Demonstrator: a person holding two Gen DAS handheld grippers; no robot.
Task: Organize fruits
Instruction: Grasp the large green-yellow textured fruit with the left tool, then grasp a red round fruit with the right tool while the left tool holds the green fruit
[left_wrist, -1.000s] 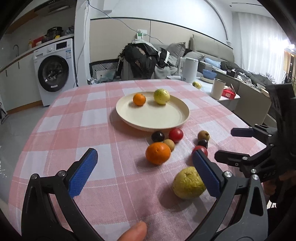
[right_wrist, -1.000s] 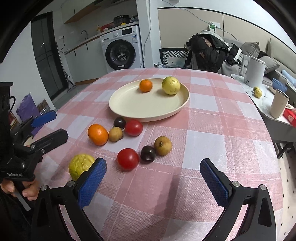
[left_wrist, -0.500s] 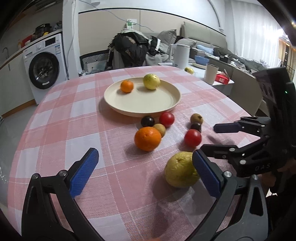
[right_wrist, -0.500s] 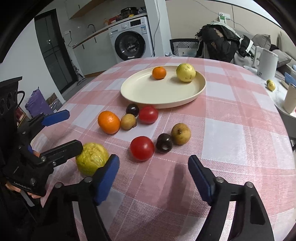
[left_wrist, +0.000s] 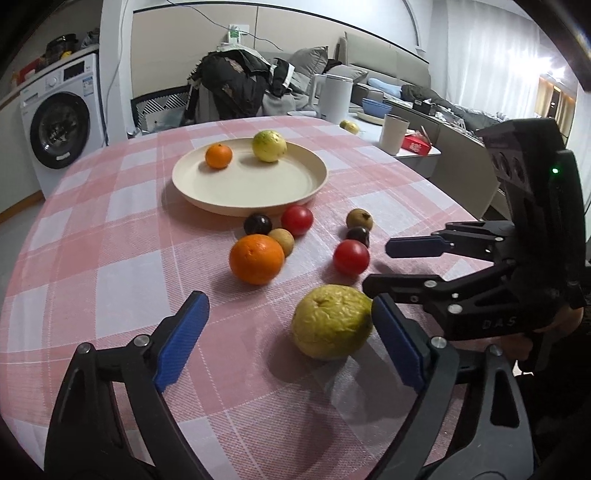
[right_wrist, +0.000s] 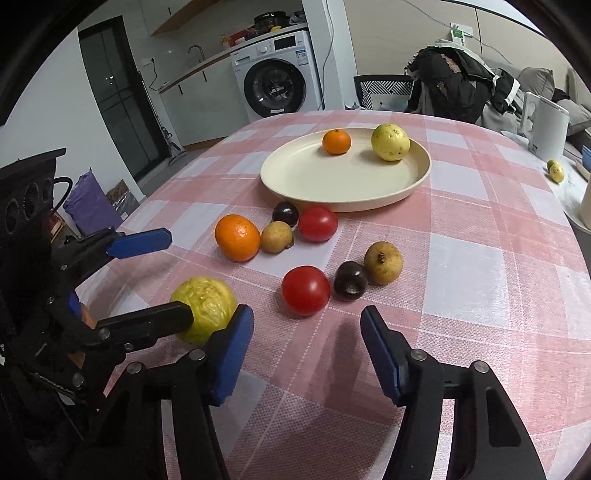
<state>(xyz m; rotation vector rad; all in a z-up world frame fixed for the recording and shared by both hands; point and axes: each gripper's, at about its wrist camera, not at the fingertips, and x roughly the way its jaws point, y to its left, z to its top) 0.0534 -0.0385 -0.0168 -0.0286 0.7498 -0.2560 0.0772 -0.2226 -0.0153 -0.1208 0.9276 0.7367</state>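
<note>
Both grippers spread wide, w/ nothing held. Left gripper (left_wrist: 288, 339) straddles wrinkled guava (left_wrist: 331, 321); its finger (right_wrist: 147, 321) hides guava's near-left side in right view.

One cream plate (right_wrist: 417, 181) holds two fruits: one small orange (right_wrist: 336, 141) and one yellow guava (right_wrist: 390, 142). In front of the plate on the cloth lie eight more: two red tomatoes (right_wrist: 306, 290), two dark plums (right_wrist: 351, 284), two brownish fruits (right_wrist: 383, 262), one large orange (right_wrist: 237, 237) and one wrinkled green guava (right_wrist: 205, 306).
</note>
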